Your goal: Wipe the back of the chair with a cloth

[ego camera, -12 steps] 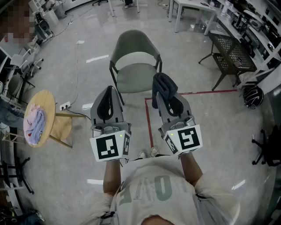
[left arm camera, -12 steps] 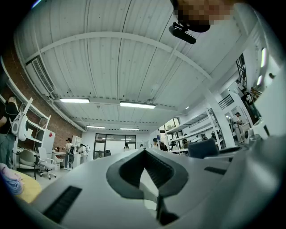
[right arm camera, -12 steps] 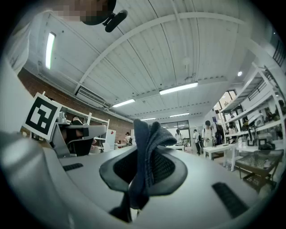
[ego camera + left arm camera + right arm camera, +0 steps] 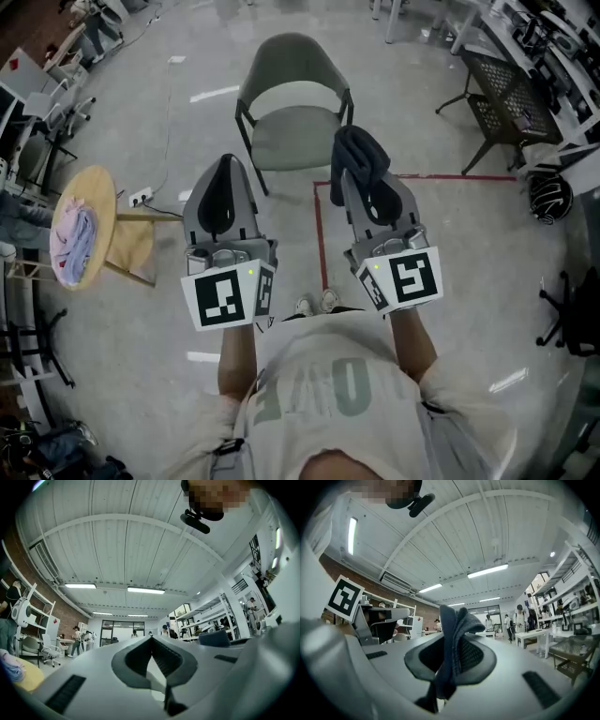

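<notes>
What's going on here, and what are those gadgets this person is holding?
A person holds a claw in each hand. The right claw is clamped on a dark cloth; the left claw is shut and empty. Both point upward, short of the grey chair ahead, so its back is not yet being wiped.

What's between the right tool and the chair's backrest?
Head view: the dark cloth clamped in the right tool, then the chair's own seat. The backrest curves round the seat's far side. Nothing else shows in that stretch.
</notes>
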